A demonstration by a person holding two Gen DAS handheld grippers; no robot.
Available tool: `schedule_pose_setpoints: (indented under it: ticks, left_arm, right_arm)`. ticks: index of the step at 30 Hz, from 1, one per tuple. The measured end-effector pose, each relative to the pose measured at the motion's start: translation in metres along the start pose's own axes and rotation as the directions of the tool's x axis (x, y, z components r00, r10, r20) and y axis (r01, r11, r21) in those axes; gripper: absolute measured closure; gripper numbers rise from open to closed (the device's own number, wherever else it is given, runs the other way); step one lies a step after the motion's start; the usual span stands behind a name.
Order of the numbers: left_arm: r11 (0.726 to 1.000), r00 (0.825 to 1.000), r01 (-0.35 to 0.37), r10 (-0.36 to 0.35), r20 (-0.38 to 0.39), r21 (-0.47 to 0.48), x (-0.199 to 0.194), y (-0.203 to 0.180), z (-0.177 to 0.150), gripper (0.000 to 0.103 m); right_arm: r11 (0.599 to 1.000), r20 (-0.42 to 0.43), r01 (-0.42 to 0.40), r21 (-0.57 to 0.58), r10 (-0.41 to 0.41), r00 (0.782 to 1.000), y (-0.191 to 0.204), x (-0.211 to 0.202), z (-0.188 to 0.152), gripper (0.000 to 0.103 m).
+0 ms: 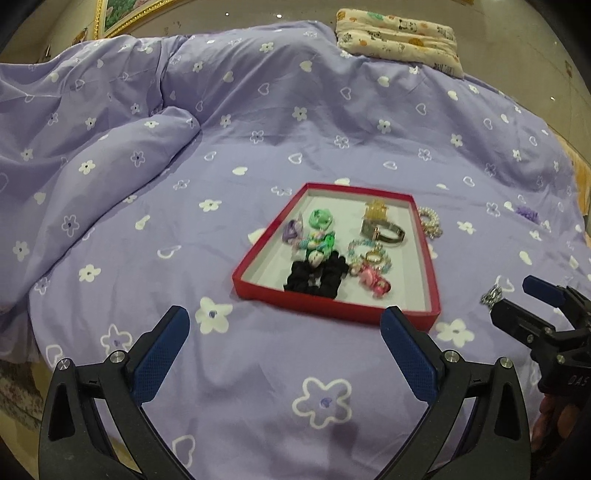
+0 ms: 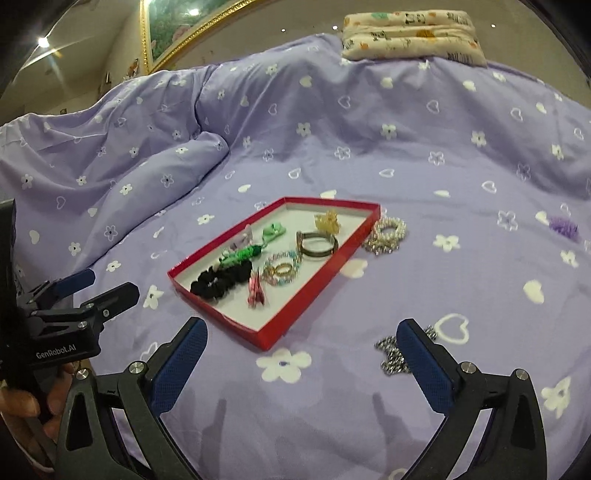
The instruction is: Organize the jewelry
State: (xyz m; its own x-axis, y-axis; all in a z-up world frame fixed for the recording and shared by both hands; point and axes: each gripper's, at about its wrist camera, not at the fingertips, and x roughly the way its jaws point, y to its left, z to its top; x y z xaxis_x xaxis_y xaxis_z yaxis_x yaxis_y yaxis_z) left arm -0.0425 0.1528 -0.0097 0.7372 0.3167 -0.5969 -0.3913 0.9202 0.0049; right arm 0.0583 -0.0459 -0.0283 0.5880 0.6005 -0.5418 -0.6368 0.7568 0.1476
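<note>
A red tray (image 1: 334, 306) (image 2: 295, 308) lies on the purple bedspread and holds a black scrunchie (image 1: 316, 277) (image 2: 218, 281), hair clips, a gold watch (image 1: 382, 230) (image 2: 317, 245), a beaded bracelet and a ring. A pearl bracelet (image 1: 430, 221) (image 2: 386, 236) lies just outside its right side. A silver chain (image 1: 491, 295) (image 2: 393, 356) lies on the spread, beside my right gripper's right finger. A purple scrunchie (image 1: 526, 212) (image 2: 563, 227) lies far right. My left gripper (image 1: 284, 330) (image 2: 110, 284) is open and empty in front of the tray. My right gripper (image 2: 301, 343) (image 1: 513, 295) is open and empty.
A bunched fold of the duvet (image 1: 110, 158) rises at the left. A patterned pillow (image 1: 399, 37) lies at the far edge of the bed. A gold picture frame (image 2: 177, 33) hangs on the wall behind.
</note>
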Motion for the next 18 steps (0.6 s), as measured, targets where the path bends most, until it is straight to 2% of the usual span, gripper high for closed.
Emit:
schedule_pose_setpoints:
  ticks: [9, 18]
  left_arm:
    - [1.0, 0.999, -0.025, 0.025, -0.021, 0.019, 0.007, -0.003, -0.01, 0.0]
    - [0.998, 0.999, -0.043, 0.043, -0.003, 0.038, 0.004, -0.008, -0.011, 0.0]
  right_arm:
    - [1.0, -0.028, -0.008, 0.009, 0.008, 1.0, 0.005, 0.01, -0.013, 0.0]
    - [0.999, -0.023, -0.018, 0.032, 0.018, 1.0, 0.003, 0.012, -0.016, 0.0]
